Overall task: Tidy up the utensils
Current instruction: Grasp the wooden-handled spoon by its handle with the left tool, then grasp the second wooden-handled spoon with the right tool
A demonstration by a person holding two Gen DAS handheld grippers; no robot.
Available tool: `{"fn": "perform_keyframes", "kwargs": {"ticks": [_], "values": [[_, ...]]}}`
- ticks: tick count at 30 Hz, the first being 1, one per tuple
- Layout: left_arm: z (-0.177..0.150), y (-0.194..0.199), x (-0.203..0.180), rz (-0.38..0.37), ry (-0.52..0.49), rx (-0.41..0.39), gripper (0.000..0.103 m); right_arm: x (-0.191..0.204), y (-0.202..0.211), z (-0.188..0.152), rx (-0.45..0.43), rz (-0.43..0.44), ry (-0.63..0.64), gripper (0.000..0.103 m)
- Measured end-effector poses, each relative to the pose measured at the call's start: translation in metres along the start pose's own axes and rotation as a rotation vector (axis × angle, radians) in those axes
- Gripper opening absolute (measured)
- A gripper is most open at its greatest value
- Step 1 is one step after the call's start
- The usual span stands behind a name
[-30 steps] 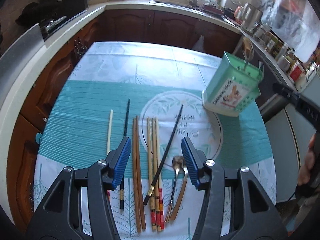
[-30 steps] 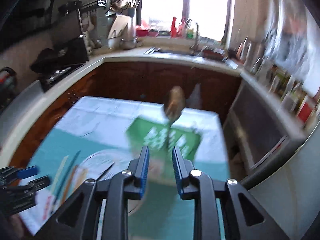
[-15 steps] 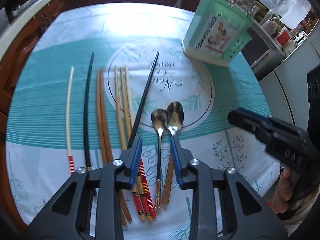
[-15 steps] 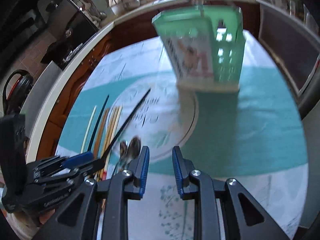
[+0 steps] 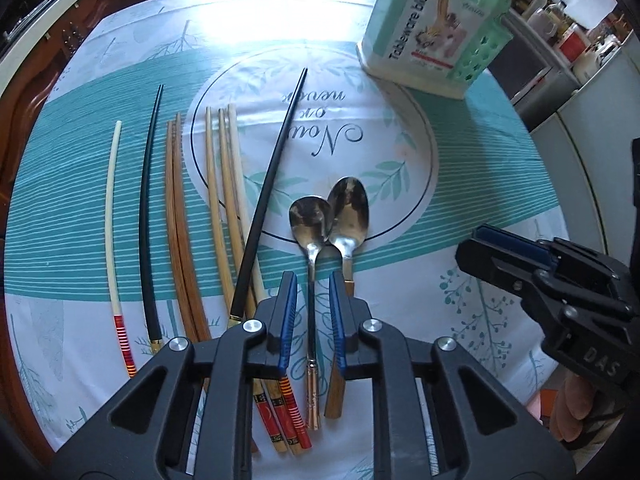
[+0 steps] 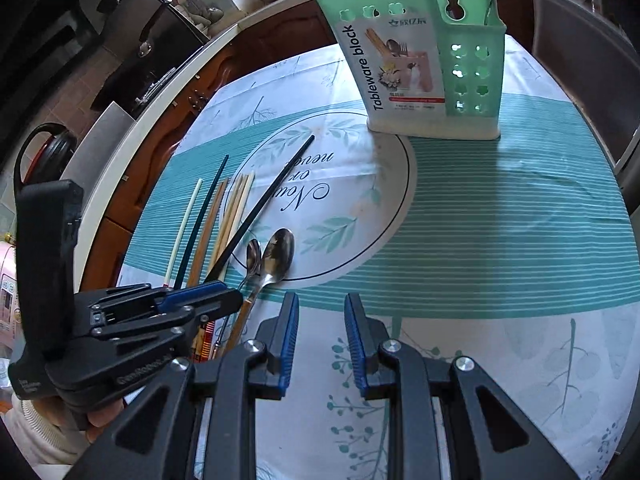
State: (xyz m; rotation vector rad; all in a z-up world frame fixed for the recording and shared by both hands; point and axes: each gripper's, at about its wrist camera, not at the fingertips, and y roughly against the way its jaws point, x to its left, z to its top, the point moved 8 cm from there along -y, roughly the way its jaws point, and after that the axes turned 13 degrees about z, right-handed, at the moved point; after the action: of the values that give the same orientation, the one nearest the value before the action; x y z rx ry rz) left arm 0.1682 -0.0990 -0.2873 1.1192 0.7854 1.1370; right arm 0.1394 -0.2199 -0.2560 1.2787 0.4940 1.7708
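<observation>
Two metal spoons lie side by side on the tablecloth: a left one (image 5: 310, 220) with a copper-tipped handle and a right one (image 5: 349, 212) with a wooden handle. My left gripper (image 5: 313, 314) hangs over the left spoon's handle, fingers narrowly apart on either side of it, not closed on it. Several chopsticks (image 5: 224, 184) lie in a row to the left; one black chopstick (image 5: 272, 184) lies slanted. The green tableware holder (image 6: 424, 64) stands upright at the far side. My right gripper (image 6: 321, 338) is partly open and empty, low over the cloth, right of the spoons (image 6: 276, 256).
The round table has a teal and white cloth (image 6: 500, 220). A kitchen counter (image 6: 168, 92) curves behind it at left, with a stove and pans. Jars and bottles (image 5: 572, 36) stand on a shelf at right.
My left gripper narrowed and dropped from above the chopsticks to the left spoon's handle. My right gripper came down from near the holder to the cloth beside the spoons.
</observation>
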Motion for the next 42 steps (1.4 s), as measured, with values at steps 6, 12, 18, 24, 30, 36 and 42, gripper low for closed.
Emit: {"fn": "perform_keyframes", "kwargs": {"ticks": [6, 12, 18, 24, 30, 36, 42], "values": [[0.005, -0.007, -0.003, 0.026, -0.002, 0.026, 0.014, 0.000, -0.001, -0.003, 0.003, 0.006, 0.010, 0.023], [0.013, -0.013, -0.009, 0.084, -0.048, 0.077, 0.002, -0.001, -0.002, -0.004, 0.006, 0.007, 0.012, 0.023], [0.017, -0.015, -0.005, 0.010, 0.013, 0.098, 0.001, 0.000, -0.007, -0.005, 0.030, 0.028, 0.008, 0.023], [0.007, -0.002, 0.005, -0.034, 0.051, 0.053, 0.001, 0.004, -0.026, -0.006, 0.106, 0.133, -0.062, 0.023], [0.002, 0.021, 0.025, -0.072, 0.086, -0.001, 0.001, 0.014, -0.052, -0.002, 0.181, 0.263, -0.189, 0.023], [0.000, 0.041, 0.046, -0.106, 0.119, -0.042, 0.001, 0.015, -0.067, 0.000, 0.221, 0.228, -0.277, 0.021], [0.000, 0.057, 0.061, -0.139, 0.154, -0.084, 0.001, 0.031, -0.075, 0.004, 0.266, 0.022, -0.200, 0.021]]}}
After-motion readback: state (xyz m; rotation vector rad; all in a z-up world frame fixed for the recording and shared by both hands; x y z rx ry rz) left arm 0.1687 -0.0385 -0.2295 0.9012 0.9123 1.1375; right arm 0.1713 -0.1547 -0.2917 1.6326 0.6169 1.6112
